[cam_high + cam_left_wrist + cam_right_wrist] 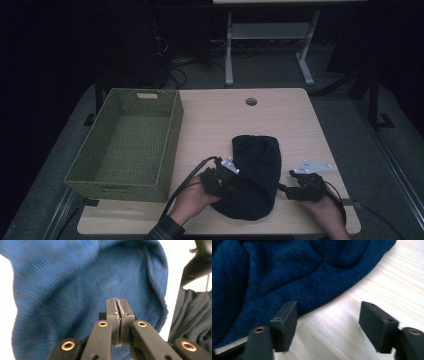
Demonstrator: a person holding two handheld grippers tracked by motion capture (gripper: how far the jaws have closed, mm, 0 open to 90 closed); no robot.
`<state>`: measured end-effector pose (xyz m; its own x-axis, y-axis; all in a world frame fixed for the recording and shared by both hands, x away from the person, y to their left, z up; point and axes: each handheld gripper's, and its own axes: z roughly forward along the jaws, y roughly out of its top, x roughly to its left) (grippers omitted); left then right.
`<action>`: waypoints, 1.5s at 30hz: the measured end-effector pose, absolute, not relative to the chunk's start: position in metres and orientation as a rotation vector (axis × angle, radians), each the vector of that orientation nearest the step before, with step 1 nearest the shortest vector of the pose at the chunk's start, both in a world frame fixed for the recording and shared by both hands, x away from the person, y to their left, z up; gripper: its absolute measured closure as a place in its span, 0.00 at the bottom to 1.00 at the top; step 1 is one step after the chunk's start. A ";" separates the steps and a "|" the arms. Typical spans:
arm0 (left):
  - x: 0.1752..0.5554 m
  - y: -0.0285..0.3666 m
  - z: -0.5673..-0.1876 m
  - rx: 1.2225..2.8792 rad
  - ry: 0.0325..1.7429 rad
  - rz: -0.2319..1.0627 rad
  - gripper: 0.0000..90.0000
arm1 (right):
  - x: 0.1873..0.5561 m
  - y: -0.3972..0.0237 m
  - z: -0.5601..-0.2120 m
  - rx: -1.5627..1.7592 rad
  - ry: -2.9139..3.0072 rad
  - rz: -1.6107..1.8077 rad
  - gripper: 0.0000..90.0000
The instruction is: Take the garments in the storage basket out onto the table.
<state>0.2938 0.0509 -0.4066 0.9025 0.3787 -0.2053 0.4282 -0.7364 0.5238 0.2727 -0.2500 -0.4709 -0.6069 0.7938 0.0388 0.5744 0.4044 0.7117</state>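
Observation:
A dark blue knitted cloth (pixel 255 175) lies bunched on the front middle of the wooden table (pixel 220 115). My left gripper (pixel 231 181) is at the cloth's left edge. In the left gripper view, the left gripper (pixel 117 302) is shut on the cloth (pixel 75 277), with a thin fold pinched between its pads. My right gripper (pixel 286 190) sits at the cloth's right edge. In the right gripper view, the right gripper (pixel 328 312) is open over bare wood. The cloth's hem (pixel 274 272) lies just beyond its left jaw, with nothing between the pads.
A green woven basket (pixel 171 145) stands on the table's left side and holds nothing. A round cable hole (pixel 251 101) is near the far edge. A white desk frame (pixel 270 45) stands on the floor behind.

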 end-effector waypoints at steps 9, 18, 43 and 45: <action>0.332 0.051 -0.378 2.382 0.615 -0.031 1.00 | 0.276 -0.250 -0.459 1.157 2.350 1.070 0.62; 0.382 0.041 -0.385 2.412 0.668 0.046 1.00 | 0.281 -0.238 -0.457 1.102 2.383 1.073 0.77; 0.434 0.019 -0.453 2.444 0.747 0.056 1.00 | 0.283 -0.216 -0.468 1.026 2.569 1.073 1.00; 0.437 0.019 -0.452 2.453 0.757 0.079 1.00 | 0.283 -0.217 -0.468 1.021 2.574 1.063 1.00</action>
